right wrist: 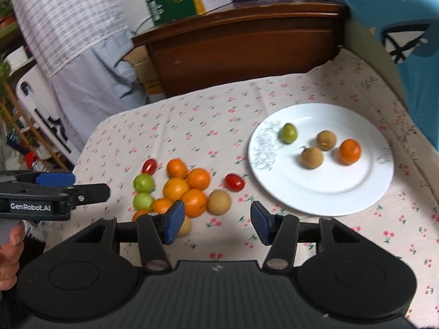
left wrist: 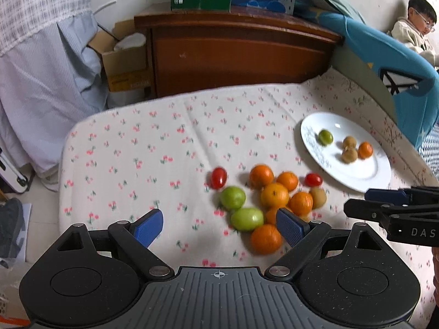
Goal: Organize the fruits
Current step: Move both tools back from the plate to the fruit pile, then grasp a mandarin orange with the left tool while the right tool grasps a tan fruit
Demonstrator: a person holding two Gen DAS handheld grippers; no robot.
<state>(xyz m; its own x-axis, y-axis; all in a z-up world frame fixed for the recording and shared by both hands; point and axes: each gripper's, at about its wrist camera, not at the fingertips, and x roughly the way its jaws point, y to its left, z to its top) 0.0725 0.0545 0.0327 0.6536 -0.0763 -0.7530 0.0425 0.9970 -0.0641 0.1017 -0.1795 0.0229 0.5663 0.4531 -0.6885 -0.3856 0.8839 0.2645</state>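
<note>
A heap of fruit lies on the cherry-print cloth (left wrist: 151, 150): several oranges (left wrist: 274, 194), two green fruits (left wrist: 232, 197), two red tomatoes (left wrist: 218, 177) and a brown fruit (left wrist: 318, 197). My left gripper (left wrist: 219, 227) is open above the heap's near side, with a green fruit (left wrist: 247, 219) and an orange (left wrist: 266, 238) showing between its blue pads, untouched. The white plate (right wrist: 315, 186) to the right holds a green fruit (right wrist: 288, 133), two brown fruits (right wrist: 312, 157) and an orange (right wrist: 349, 151). My right gripper (right wrist: 216, 224) is open and holds nothing, just short of a brown fruit (right wrist: 219, 202).
A dark wooden headboard (left wrist: 236, 54) with cartons on top stands behind the cloth. A blue cushion (left wrist: 397, 63) rises along the right edge, with a seated person (left wrist: 417, 27) beyond it. A cardboard box (left wrist: 120, 63) and hanging fabric are at the far left. A hand (right wrist: 11, 246) grips the left tool.
</note>
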